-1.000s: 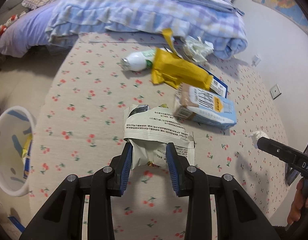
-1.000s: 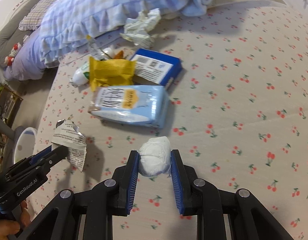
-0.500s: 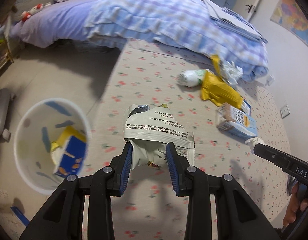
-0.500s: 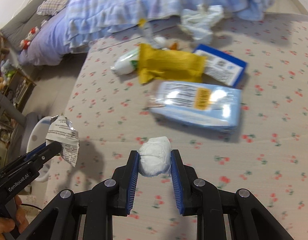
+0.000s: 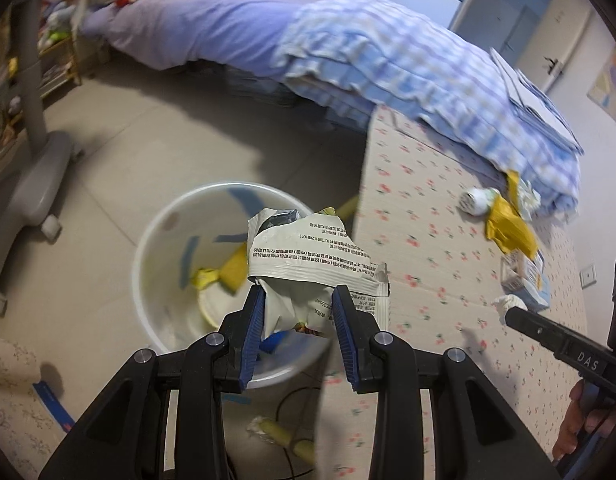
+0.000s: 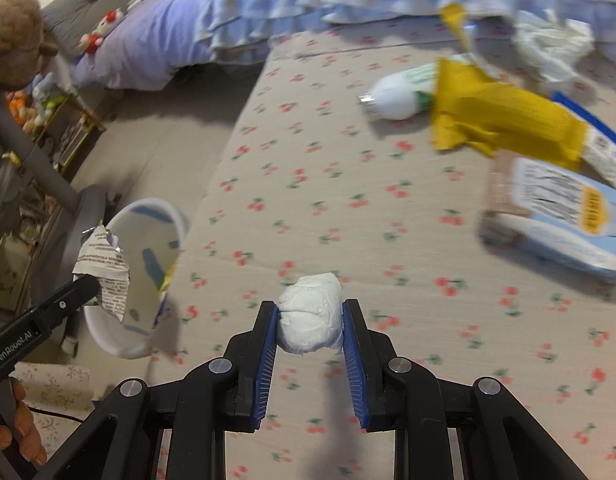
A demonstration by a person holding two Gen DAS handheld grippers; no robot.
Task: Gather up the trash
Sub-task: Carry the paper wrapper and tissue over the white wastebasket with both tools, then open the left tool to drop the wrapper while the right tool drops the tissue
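My left gripper (image 5: 298, 310) is shut on a torn white snack wrapper (image 5: 308, 256) and holds it above the white trash bin (image 5: 160, 232) on the floor. The bin holds yellow and blue wrappers. My right gripper (image 6: 310, 324) is shut on a crumpled white tissue wad (image 6: 311, 318) above the cherry-print mat (image 6: 328, 184). The left gripper with the wrapper (image 6: 104, 276) shows at the left of the right wrist view, over the bin (image 6: 108, 336). On the mat lie a yellow wrapper (image 6: 504, 120), a white bottle (image 6: 400, 94), a pale blue pack (image 6: 564, 216) and crumpled paper (image 6: 552, 40).
A bed with a blue checked quilt (image 5: 408, 64) borders the mat at the back. A grey chair base (image 5: 32, 184) stands on the tiled floor left of the bin. A shelf with toys (image 6: 48, 112) is at the far left. Small scraps (image 5: 276, 432) lie on the floor near the bin.
My left gripper has swung left off the mat with the wrapper and now hangs over the bin. My right gripper has turned left with the tissue wad still in it.
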